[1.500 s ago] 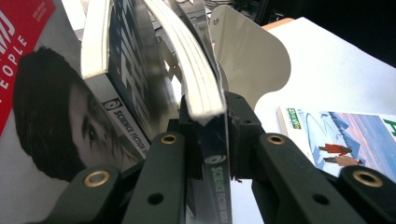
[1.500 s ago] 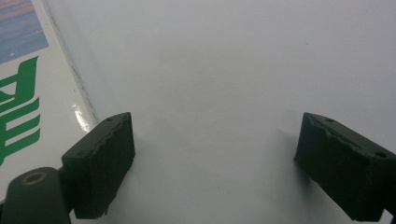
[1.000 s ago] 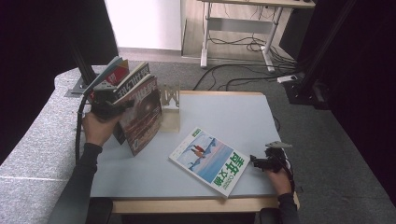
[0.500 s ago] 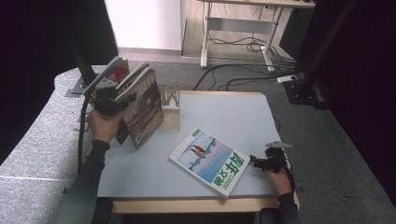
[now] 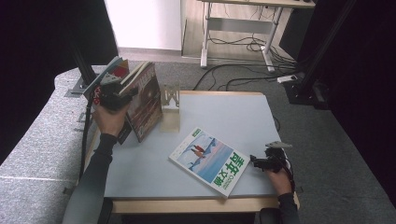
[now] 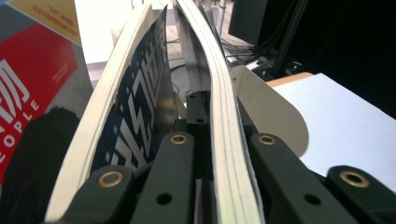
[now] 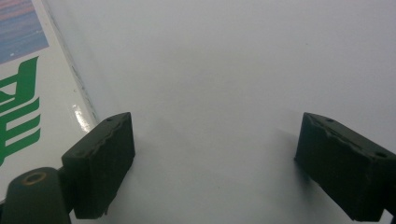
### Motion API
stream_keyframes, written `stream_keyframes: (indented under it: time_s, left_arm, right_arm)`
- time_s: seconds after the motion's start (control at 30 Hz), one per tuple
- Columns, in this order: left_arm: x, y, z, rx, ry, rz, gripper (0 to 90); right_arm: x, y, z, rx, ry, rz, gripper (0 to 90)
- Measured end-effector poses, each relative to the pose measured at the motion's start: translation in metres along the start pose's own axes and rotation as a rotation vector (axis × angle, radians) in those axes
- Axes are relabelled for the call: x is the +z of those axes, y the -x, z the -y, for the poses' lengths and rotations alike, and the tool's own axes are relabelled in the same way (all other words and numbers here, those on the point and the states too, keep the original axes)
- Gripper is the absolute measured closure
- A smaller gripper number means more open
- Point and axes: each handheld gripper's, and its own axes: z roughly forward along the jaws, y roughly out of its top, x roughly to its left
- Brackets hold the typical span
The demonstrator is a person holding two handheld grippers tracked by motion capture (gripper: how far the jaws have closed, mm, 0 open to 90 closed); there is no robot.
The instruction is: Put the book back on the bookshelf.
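Observation:
My left gripper [image 5: 112, 95] is shut on a magazine [image 5: 147, 105] with a reddish cover and holds it nearly upright at the table's far left corner. In the left gripper view its white page edge [image 6: 229, 154] runs between the two black jaws. A thicker book [image 6: 116, 107] stands just to its left, and a red-covered one [image 6: 32, 79] lies beyond that. A white and blue magazine [image 5: 210, 161] with green lettering lies flat near the front edge. Just right of it, my right gripper [image 5: 259, 163] rests low over the table, open and holding nothing [image 7: 215, 154].
A pale metal bookend [image 5: 170, 100] stands on the grey table [image 5: 224, 112] just right of the held magazine, its rounded plate [image 6: 271, 112] close to the jaws. Grey carpet, cables and desk legs lie beyond the far edge. The flat magazine's corner [image 7: 28, 93] is beside my right gripper's left jaw.
My left hand has lifted the held magazine slightly and tipped it more upright, closer to the other books. The right gripper and the flat magazine have stayed put.

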Motion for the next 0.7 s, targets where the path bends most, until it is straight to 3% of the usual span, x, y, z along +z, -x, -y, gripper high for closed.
stream_keyframes:
  time_s: [0.37,0.5,0.7]
  left_arm:
    - [0.021,0.004,0.006,0.025,-0.01,-0.047,83.8]
    - [0.021,0.002,0.008,0.023,-0.011,-0.05,82.2]
    - [0.009,0.005,0.009,0.041,0.033,-0.07,73.9]
  right_arm:
    - [0.0,0.0,0.0,0.0,0.001,-0.001,10.9]
    - [0.0,0.0,0.0,0.0,0.001,-0.001,10.9]
    - [0.0,0.0,0.0,-0.001,0.001,-0.001,10.8]
